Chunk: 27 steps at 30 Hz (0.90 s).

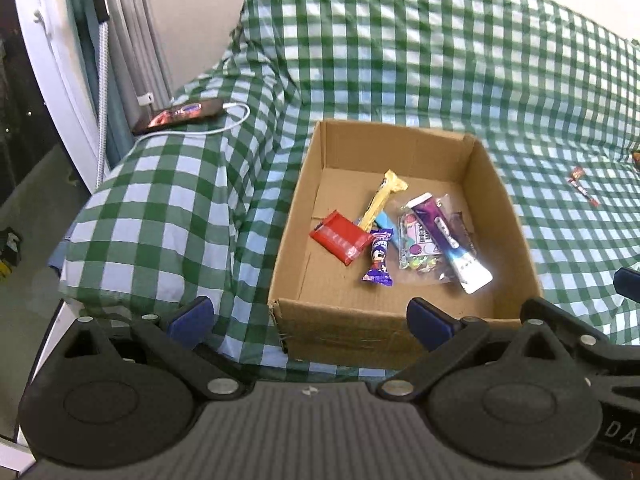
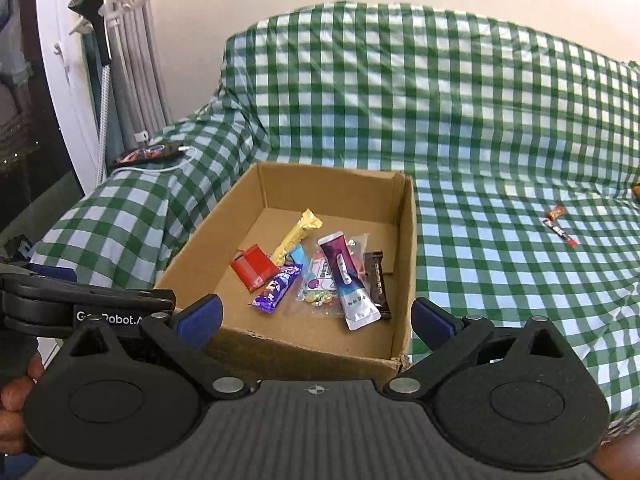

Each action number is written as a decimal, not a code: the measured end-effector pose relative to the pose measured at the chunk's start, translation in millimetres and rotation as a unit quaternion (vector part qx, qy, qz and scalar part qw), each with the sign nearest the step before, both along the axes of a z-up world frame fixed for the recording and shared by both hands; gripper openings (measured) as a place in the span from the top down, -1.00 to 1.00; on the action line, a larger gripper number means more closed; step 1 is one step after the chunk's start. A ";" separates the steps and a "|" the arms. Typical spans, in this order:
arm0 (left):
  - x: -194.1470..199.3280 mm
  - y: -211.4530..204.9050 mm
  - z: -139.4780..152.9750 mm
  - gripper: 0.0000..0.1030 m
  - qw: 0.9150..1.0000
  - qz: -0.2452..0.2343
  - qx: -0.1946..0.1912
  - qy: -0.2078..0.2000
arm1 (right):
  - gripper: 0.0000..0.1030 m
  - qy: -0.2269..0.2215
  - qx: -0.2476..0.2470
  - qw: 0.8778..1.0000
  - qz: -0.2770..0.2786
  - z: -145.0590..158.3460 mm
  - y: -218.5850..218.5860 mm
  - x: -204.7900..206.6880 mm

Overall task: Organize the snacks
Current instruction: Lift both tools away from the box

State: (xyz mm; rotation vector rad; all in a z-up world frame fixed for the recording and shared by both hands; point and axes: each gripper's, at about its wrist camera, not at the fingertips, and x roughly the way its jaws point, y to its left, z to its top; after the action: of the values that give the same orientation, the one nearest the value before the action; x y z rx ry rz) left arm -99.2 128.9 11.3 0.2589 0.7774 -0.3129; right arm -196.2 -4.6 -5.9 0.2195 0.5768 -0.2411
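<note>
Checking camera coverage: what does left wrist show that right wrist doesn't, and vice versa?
Left wrist only: the near outer wall of the cardboard box, and the left gripper, open and empty.

Right wrist only: the dark brown bar by the box's right wall, clearly; a hand at the left edge; the right gripper, open and empty.

Both: the red packet, yellow bar, purple pouch, phone on the armrest, and small wrappers on the checked cloth.
</note>
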 end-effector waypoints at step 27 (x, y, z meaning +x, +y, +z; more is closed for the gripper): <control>-45.7 20.2 25.1 -0.99 0.999 -0.004 -0.022 -0.046 | -0.99 -0.056 -0.022 0.998 -0.004 18.1 20.7 -54.0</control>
State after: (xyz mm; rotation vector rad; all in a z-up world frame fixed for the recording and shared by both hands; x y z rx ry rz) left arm -144.9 149.1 36.4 0.2326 0.6788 -0.3241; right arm -250.2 16.0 12.2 0.1919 0.4589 -0.2481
